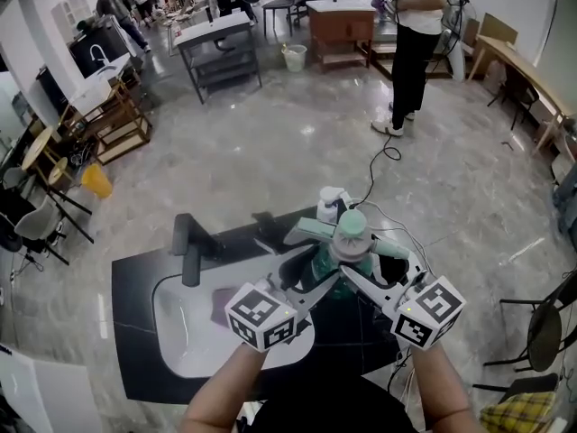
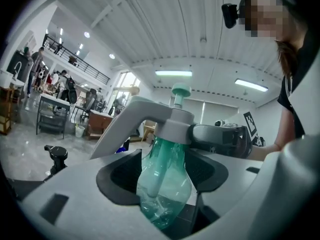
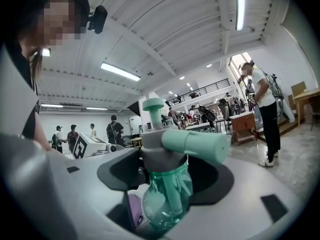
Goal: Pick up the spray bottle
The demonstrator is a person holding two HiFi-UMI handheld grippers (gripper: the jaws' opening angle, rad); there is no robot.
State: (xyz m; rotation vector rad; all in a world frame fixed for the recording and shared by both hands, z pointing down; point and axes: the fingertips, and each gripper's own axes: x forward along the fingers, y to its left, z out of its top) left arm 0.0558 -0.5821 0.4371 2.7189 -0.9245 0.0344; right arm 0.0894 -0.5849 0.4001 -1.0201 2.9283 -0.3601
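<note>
A see-through green spray bottle (image 1: 350, 240) with a grey head and a mint pump cap stands on the black table (image 1: 135, 287). Both grippers reach in from the near side and bracket it. My left gripper (image 1: 317, 269) is open: in the left gripper view the bottle (image 2: 164, 179) sits between the dark pads with a gap on each side. My right gripper (image 1: 379, 264) is open as well, and in the right gripper view the bottle (image 3: 167, 194) stands free between its jaws, its mint nozzle (image 3: 200, 145) pointing right. The bottle's base is hidden behind the jaws.
A white basin-shaped panel (image 1: 180, 336) with a purple cloth (image 1: 221, 305) lies on the table at the left. A black post (image 1: 187, 251) stands at the far left edge, a white bottle (image 1: 330, 204) behind the spray bottle. A person (image 1: 416, 43) stands beyond, with a cable (image 1: 379, 165) on the floor.
</note>
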